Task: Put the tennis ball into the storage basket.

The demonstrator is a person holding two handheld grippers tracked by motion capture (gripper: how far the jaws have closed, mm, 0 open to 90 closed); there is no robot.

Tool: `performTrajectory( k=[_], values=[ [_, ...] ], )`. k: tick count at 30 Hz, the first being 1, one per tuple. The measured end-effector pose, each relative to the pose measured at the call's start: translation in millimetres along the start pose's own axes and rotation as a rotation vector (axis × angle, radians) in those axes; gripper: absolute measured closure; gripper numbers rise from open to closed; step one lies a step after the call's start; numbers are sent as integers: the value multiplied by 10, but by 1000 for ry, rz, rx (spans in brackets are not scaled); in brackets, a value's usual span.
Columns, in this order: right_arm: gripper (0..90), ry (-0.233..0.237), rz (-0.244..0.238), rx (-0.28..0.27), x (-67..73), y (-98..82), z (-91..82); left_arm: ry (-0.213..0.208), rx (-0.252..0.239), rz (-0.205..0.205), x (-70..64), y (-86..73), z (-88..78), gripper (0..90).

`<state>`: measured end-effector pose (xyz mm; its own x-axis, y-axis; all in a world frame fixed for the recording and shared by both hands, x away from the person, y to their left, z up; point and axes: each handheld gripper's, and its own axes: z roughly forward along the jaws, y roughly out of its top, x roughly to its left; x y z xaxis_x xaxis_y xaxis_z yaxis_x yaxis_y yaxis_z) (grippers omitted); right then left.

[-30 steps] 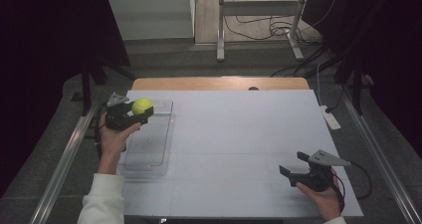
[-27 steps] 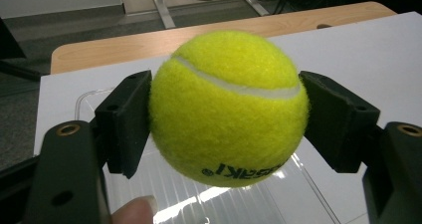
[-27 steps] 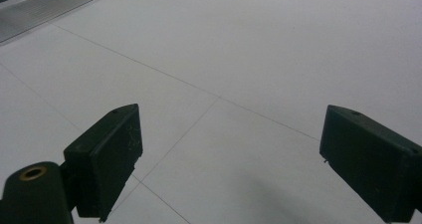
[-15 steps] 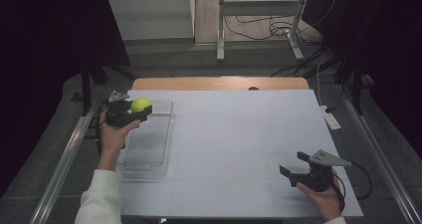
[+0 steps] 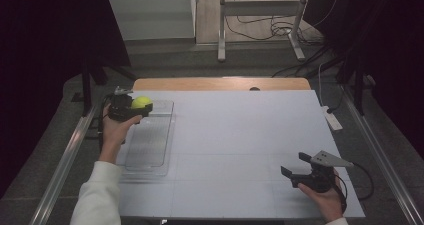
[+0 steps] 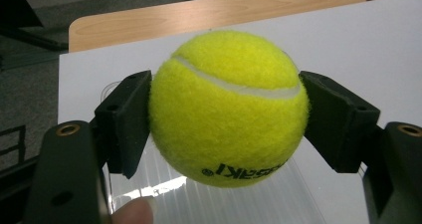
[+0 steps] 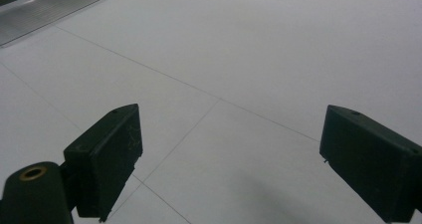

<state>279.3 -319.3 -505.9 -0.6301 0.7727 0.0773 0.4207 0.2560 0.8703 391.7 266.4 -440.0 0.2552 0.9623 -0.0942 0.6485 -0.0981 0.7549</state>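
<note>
Clamped between the left gripper (image 6: 226, 119) fingers (image 6: 124, 122): a yellow tennis ball (image 6: 228, 107), held above the far end of the clear plastic tray (image 5: 150, 145) at the bench's (image 5: 240, 130) left edge. Straight down to the tray floor. Right gripper (image 5: 296, 167), fingers apart and empty, well off at the near right.
</note>
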Motion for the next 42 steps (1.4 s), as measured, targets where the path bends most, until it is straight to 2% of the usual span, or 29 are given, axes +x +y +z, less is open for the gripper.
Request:
performTrajectory(
  k=[13, 34, 42],
  values=[
    [101, -1, 1, 1, 0, -1, 2, 40, 66, -3, 90, -11, 153, 265],
    [101, -2, 4, 4, -1, -4, 3, 70, 142, 2, 148, -48, 346, 265],
    [101, -2, 2, 3, -3, -4, 2, 75, 156, -3, 158, -53, 385, 265]
  ],
)
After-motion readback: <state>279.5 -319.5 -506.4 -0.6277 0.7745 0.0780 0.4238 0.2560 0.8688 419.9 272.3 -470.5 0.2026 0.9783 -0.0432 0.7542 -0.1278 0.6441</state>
